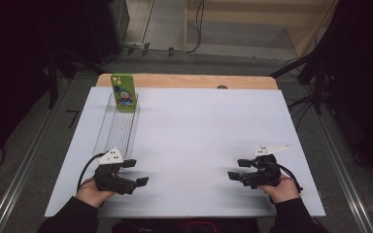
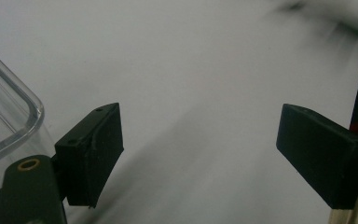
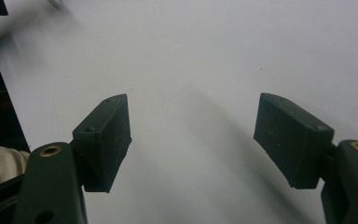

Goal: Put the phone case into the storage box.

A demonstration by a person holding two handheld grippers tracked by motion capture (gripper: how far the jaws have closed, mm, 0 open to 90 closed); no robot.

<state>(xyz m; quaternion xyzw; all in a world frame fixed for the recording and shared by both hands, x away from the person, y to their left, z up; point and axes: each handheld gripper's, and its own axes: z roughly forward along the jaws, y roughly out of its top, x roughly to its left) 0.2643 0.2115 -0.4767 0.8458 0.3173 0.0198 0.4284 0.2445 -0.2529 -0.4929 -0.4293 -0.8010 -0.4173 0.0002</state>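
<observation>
Your left claw point(image 1: 137, 172) sits in the lower left of the high view with its jaws spread apart and nothing between them. It points toward the middle of the frame, low over the white sheet point(image 1: 194, 141) that covers the bench. In the left gripper view the claw point(image 2: 199, 154) shows the same wide gap, bare white sheet behind it, and the rounded corner of a clear plastic tray point(image 2: 14, 121) just beside the left jaw at the left edge of the frame; whether jaw and tray touch, you cannot tell from here.

Your right claw point(image 1: 239, 170) sits in the lower right of the high view, also spread apart and holding nothing, pointing back toward the middle. The right gripper view shows that claw point(image 3: 193, 140) open over plain white sheet.

Farther out, the clear tray point(image 1: 117, 127) runs as a long strip from just above your left hand point(image 1: 93, 193) up toward the upper left of the high view. At its far end a green phone case point(image 1: 124, 92) with a cartoon figure stands upright, well apart from both claws. Your right hand point(image 1: 284, 189) rests near the lower right edge of the sheet. Behind the sheet, a strip of the wooden bench point(image 1: 184, 81) shows along the top.
</observation>
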